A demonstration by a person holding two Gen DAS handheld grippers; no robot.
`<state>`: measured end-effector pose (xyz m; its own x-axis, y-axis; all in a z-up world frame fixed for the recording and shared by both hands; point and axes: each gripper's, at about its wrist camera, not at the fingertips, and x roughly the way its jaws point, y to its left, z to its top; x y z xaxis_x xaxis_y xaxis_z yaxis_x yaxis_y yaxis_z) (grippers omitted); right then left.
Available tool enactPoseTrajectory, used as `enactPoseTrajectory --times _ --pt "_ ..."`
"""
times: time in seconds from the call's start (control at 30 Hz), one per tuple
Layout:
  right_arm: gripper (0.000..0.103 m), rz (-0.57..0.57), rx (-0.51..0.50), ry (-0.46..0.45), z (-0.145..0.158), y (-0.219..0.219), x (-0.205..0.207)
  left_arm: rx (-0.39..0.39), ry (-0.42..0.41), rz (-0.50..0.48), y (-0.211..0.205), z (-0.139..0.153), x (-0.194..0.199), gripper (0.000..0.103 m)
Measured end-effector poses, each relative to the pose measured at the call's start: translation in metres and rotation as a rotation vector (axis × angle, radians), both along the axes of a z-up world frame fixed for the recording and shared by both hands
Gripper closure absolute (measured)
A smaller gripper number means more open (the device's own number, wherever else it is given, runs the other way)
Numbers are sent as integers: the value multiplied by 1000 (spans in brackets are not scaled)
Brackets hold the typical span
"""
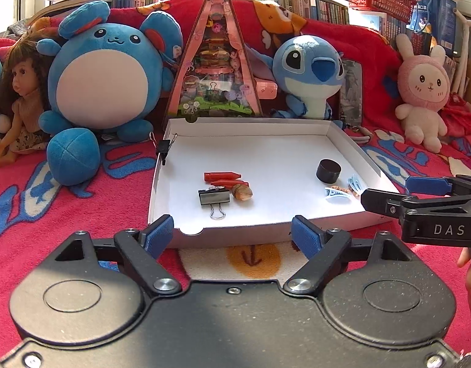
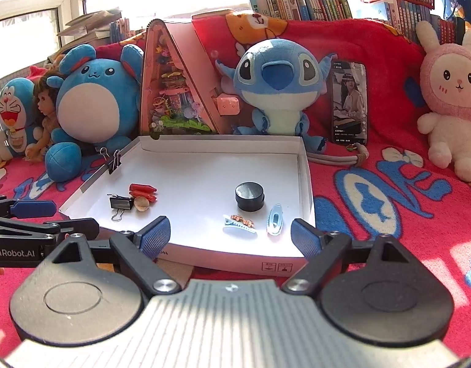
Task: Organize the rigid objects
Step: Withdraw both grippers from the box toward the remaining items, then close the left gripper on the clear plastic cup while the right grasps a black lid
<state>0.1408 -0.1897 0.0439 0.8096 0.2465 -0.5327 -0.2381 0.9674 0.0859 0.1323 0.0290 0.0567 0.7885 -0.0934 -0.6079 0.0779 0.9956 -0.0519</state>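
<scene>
My two tools hang at the near edge of the shallow white cardboard tray (image 1: 342, 141), both with jaws spread wide and nothing between the blue pads. No earlier view is on hand, so I speak only of how they stand.

To do this step well, I judge I should pick one piece, come down straight over it, and close across its narrow side, keeping the pads off the tray floor and off the neighbours.

Inside the tray, the black round cap (image 2: 249, 196) sits toward the right, ahead of my right gripper (image 2: 230, 236). The black metal binder clip (image 1: 214, 197) lies ahead of my left gripper (image 1: 232, 234), touching a brown nut-like shell (image 1: 242, 192); what that shell really is I cannot make out. Two red plastic pegs (image 1: 222, 176) lie just behind them. A second black binder clip (image 1: 164, 147) is pinched on the left wall. Two pale blue hair clips (image 2: 239, 224) lie nearest my right gripper, just beyond its fingertips.
</scene>
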Motion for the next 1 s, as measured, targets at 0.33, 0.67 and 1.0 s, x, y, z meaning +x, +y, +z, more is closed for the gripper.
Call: enactPoseTrajectory --times 0.33,0.67,1.0 --pt "10 57 -53 -43 -4 5 -33 -15 24 -37 2 -11 -32 20" --pt "10 111 -129 -38 -23 1 -67 -6 61 -52 6 -26 -54 20" --pt "16 251 -223 -24 -36 4 -99 6 87 -82 4 -39 -72 31"
